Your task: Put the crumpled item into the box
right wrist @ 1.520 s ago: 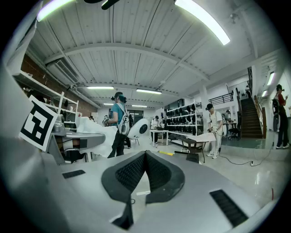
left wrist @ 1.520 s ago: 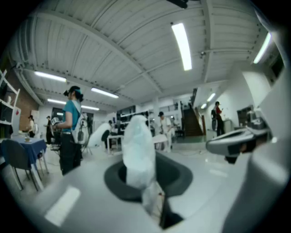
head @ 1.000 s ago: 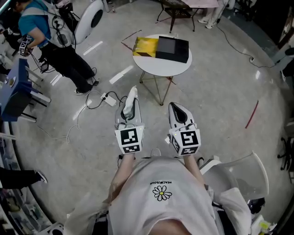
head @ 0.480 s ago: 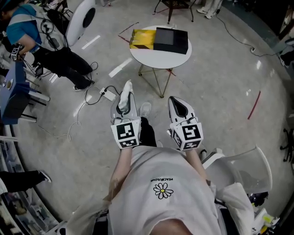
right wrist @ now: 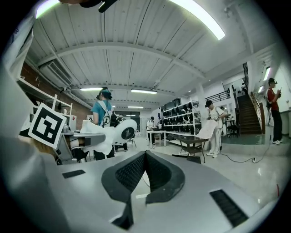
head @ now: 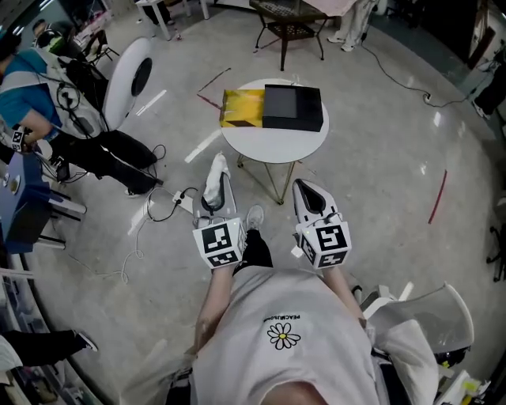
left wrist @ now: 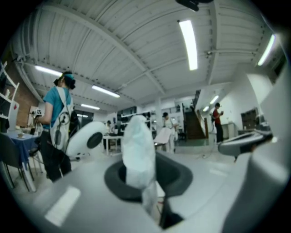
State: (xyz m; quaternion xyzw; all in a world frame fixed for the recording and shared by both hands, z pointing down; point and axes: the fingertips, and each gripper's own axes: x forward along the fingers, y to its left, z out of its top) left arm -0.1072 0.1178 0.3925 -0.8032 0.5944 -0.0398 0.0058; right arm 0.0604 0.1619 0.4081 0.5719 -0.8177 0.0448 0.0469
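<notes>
A crumpled white item (head: 218, 169) sticks out of my left gripper (head: 215, 188), whose jaws are shut on it; in the left gripper view the crumpled white item (left wrist: 138, 152) stands upright between the dark pads. My right gripper (head: 311, 194) is shut with nothing in it, its pads meeting at the tips (right wrist: 144, 158). Ahead stands a round white table (head: 273, 144) with a black box (head: 292, 107) and a yellow box (head: 242, 107) side by side on it. Both grippers are held at waist height, short of the table's near edge.
A person in a teal top (head: 47, 87) stands at the left beside a white oval pod (head: 126, 79). Cables and a power strip (head: 180, 202) lie on the floor near the left. A white chair (head: 427, 308) is at the lower right, a dark chair (head: 288, 20) behind the table.
The table with the boxes has come nearer to me and sits lower in the head view. Both grippers keep their pose, the left still holding the white item.
</notes>
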